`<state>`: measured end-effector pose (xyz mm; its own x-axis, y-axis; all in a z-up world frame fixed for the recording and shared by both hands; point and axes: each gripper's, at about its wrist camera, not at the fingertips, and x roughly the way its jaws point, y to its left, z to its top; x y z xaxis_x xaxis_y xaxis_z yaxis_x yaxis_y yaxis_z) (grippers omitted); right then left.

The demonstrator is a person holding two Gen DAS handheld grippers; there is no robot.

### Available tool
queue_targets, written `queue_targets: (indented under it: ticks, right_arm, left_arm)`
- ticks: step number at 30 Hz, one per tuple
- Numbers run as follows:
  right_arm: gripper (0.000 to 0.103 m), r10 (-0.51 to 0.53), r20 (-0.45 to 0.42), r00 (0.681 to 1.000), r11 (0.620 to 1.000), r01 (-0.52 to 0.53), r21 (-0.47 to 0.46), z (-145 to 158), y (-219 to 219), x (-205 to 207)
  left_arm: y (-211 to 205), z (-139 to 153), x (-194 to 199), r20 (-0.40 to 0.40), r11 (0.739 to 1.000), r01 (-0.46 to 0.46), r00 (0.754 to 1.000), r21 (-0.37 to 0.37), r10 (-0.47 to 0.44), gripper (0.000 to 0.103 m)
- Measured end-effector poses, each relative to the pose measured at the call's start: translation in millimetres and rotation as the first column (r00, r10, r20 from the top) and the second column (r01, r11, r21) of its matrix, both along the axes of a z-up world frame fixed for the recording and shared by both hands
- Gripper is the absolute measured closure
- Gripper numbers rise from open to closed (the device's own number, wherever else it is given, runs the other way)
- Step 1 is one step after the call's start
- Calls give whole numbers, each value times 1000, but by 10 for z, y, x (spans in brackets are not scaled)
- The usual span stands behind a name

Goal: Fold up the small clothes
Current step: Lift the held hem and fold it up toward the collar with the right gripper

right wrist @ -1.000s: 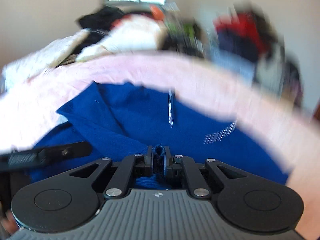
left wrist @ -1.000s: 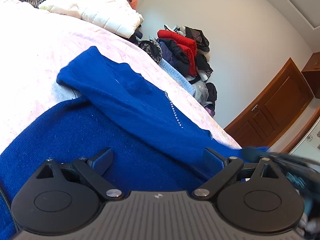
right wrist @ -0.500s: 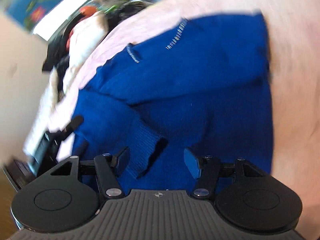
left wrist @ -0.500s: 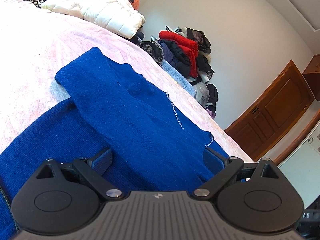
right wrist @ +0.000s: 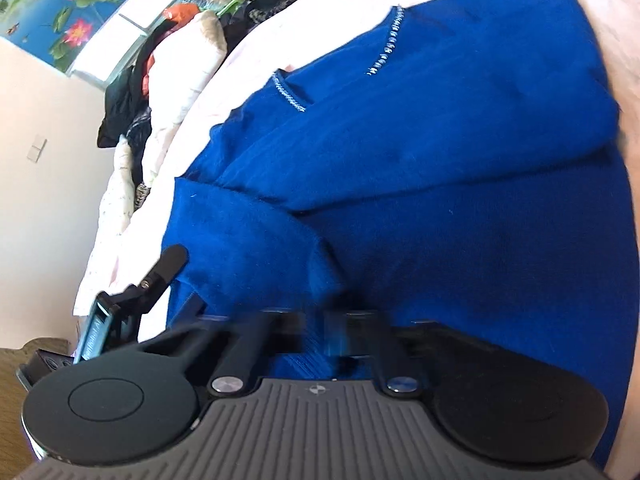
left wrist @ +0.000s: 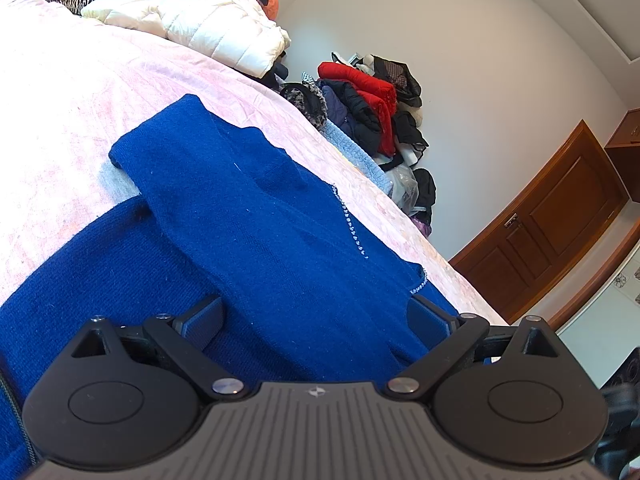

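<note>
Blue sweater [left wrist: 248,216] spread on the pink bed [left wrist: 72,92], one sleeve laid across the body; folding seemingly midway; right tool [right wrist: 334,334] just closed, blurred, apparently pinching a knit edge; left tool [left wrist: 316,316] wide open, holding nothing; next: probably carry the edge across, keeping layers flat.

Wrist cams—close, both over sweater [left wrist: 248,216]

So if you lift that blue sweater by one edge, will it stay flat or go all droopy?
Probably droopy. The blue sweater is soft knit and already lies in loose folds on the pink bedsheet, so it should sag from wherever it is pinched. Its fuzzy surface likely grips rather than slips. It looks thick, so perhaps a little heavy.
</note>
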<state>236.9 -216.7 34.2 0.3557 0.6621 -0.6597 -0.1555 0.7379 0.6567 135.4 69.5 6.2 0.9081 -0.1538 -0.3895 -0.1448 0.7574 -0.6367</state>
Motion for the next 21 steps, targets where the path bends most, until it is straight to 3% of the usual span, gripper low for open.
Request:
queue_targets:
  ticks: [7, 11, 13, 15, 18, 19, 21]
  right_arm:
    - [94, -22, 181, 983, 999, 14, 47, 520, -80, 336]
    - [96, -119, 289, 950, 989, 88, 120, 925, -421, 536]
    - [96, -182, 300, 936, 980, 147, 137, 967, -665, 623]
    - [96, -240, 259, 936, 969, 215, 123, 805, -900, 734]
    - [94, -290, 132, 948, 956, 294, -8, 250, -1056, 894]
    - [89, -291, 91, 952, 956, 292, -2, 93, -1076, 900]
    - [89, -301, 38, 953, 952, 298, 69, -100, -1069, 866]
  left_arm:
    - [4, 3, 2, 0, 1000, 0, 1000, -1, 0, 4]
    - [3, 2, 3, 0, 1000, 0, 1000, 0, 0, 3]
    - [3, 1, 3, 1, 1000, 0, 1000, 0, 0, 3]
    - [0, 1, 3, 1, 1000, 0, 1000, -1, 0, 2]
    - [4, 1, 18, 1, 1000, 1, 1000, 1, -1, 1]
    - [-3, 5, 15, 2, 1000, 1, 1000, 0, -1, 1]
    - [-4, 5, 16, 1, 1000, 1, 1000, 1, -1, 1]
